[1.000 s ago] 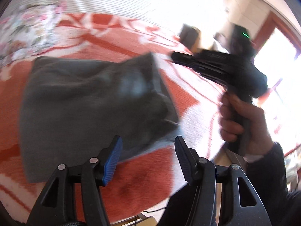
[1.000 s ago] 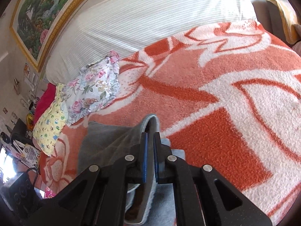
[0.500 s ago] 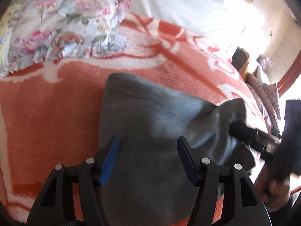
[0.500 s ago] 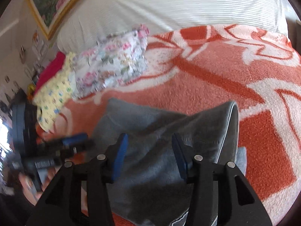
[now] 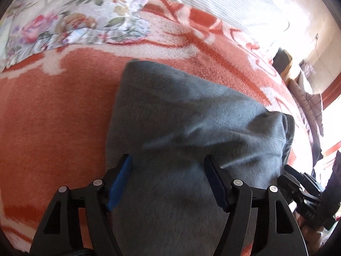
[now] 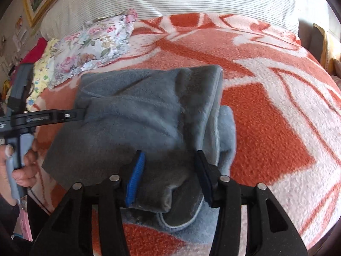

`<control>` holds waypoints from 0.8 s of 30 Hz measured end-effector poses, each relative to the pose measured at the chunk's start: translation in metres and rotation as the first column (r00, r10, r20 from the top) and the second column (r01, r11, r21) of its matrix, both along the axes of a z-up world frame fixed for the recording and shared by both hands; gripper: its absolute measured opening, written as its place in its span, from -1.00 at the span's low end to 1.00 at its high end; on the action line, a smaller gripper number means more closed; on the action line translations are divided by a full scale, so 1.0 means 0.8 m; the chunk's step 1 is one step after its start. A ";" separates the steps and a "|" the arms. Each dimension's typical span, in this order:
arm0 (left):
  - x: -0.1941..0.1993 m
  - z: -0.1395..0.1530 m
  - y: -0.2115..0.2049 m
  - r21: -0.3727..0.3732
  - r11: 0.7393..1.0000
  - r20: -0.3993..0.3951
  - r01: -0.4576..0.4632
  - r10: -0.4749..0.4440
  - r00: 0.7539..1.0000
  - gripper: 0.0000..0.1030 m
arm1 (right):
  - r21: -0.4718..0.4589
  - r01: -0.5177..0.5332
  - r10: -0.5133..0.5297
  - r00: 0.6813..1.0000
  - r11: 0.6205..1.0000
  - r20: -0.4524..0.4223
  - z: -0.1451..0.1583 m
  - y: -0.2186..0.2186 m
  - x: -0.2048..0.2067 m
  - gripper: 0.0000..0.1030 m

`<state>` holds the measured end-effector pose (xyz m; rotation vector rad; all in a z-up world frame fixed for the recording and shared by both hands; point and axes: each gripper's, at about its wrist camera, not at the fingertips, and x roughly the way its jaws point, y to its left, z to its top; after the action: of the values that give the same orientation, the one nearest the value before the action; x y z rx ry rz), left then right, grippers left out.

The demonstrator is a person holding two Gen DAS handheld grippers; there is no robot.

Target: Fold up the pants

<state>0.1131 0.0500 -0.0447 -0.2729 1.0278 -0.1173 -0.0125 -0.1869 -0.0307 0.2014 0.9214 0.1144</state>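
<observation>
The grey fleece pants (image 6: 149, 115) lay folded in a bundle on the orange-and-white blanket (image 6: 266, 128), near a floral pillow (image 6: 93, 47). The left gripper (image 5: 168, 181) was spread wide over the fabric, gripping nothing. The right gripper (image 6: 169, 177) was likewise released, its jaws straddling the bundle's near edge.

- The pants (image 6: 136, 115) are soft grey fleece cloth, matt and fuzzy.
- The blanket (image 6: 266, 115) is thick woolly cloth, rough and nubbly.
- The right gripper (image 6: 170, 179) is smooth black plastic with shiny metal pins.
</observation>
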 end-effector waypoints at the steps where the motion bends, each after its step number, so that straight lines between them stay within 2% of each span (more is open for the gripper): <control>1: -0.007 0.002 0.006 -0.009 1.000 0.002 -0.008 0.008 1.000 0.37 | 0.025 0.013 -0.013 1.000 1.000 0.005 0.002 -0.005 -0.004 -0.01; 8: -0.060 -0.006 0.042 -0.045 0.996 -0.025 -0.073 0.072 0.997 0.40 | 0.105 0.080 -0.086 0.995 0.991 0.057 0.023 -0.020 -0.012 0.01; 10: -0.069 -0.016 0.042 -0.038 0.997 -0.048 -0.064 0.063 0.997 0.42 | 0.108 0.100 -0.107 0.993 0.989 0.056 0.023 -0.022 -0.009 0.18; 11: -0.073 -0.024 0.041 -0.035 0.998 -0.064 -0.060 0.058 0.996 0.45 | 0.100 0.120 -0.126 0.991 0.988 0.050 0.022 -0.024 -0.007 0.41; 12: -0.078 -0.033 0.039 -0.036 0.998 -0.083 -0.051 0.048 0.995 0.48 | 0.096 0.140 -0.145 0.988 0.986 0.044 0.021 -0.026 -0.006 0.52; 15: -0.086 -0.042 0.033 -0.014 0.999 -0.090 -0.032 0.031 0.995 0.53 | 0.098 0.181 -0.184 0.983 0.979 0.021 0.012 -0.032 -0.003 0.61; 17: -0.081 -0.036 0.034 -0.013 1.000 -0.094 -0.028 0.027 0.995 0.53 | 0.099 0.199 -0.200 0.980 0.975 -0.001 0.005 -0.037 0.000 0.62; 20: -0.065 -0.023 0.044 -0.026 0.998 -0.075 -0.058 0.056 0.996 0.53 | 0.169 0.205 -0.203 0.979 0.964 -0.028 -0.006 -0.047 0.002 0.62; 24: -0.035 -0.019 0.057 -0.076 0.994 -0.095 -0.075 0.067 0.993 0.54 | 0.220 0.222 -0.218 0.975 0.950 -0.043 -0.016 -0.056 0.007 0.68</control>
<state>0.0848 0.0956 -0.0601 -0.3899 1.1052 -0.0816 -0.0069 -0.2316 -0.0437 0.5137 0.8980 0.0089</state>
